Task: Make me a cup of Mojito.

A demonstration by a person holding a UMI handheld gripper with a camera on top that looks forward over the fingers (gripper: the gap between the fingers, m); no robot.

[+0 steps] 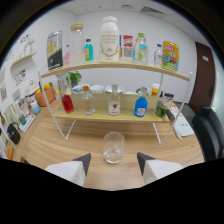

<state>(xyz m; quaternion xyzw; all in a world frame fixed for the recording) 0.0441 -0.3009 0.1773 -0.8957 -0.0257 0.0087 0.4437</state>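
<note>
A clear empty glass (114, 147) stands on the wooden table just ahead of my gripper (114, 164), in line with the gap between the fingers. The two fingers (83, 163) are spread wide with nothing between them. On the lower shelf (102, 116) beyond the glass stands a row of bottles: a red one (67, 102), a clear one (88, 102), a clear one with a red label (114, 102), a blue one (141, 105) and a jar of green leaves (161, 108).
The upper shelf (115, 65) carries a large white jar (109, 40), a blue-green bottle (88, 50), a black and yellow bag (55, 50), cartons and a yellow packet (170, 54). White bowls sit behind the bottles. A dark chair (209, 129) stands beside the table.
</note>
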